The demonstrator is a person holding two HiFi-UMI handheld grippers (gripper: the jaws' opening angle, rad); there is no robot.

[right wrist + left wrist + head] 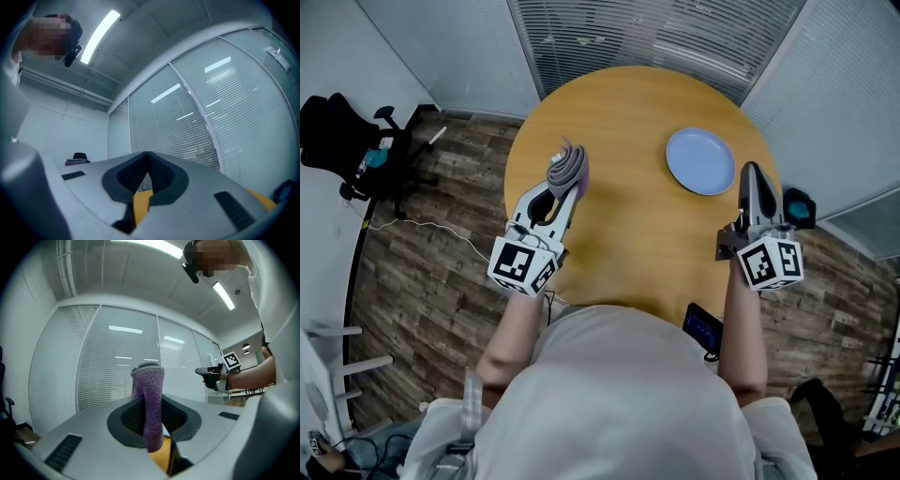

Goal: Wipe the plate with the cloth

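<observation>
Head view: my left hand-held gripper (563,190) is clenched on the cloth (567,167), which stands up between its jaws over the desk (628,244) toward 9 o'clock. The plate (701,160) lies toward 1 o'clock, well apart from the cloth. My right hand-held gripper (753,174) is clenched on nothing, just beside the plate's 3 o'clock.

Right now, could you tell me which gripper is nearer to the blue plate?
Right. The right gripper is just beside the plate; the left gripper, holding the cloth, is farther off.
</observation>
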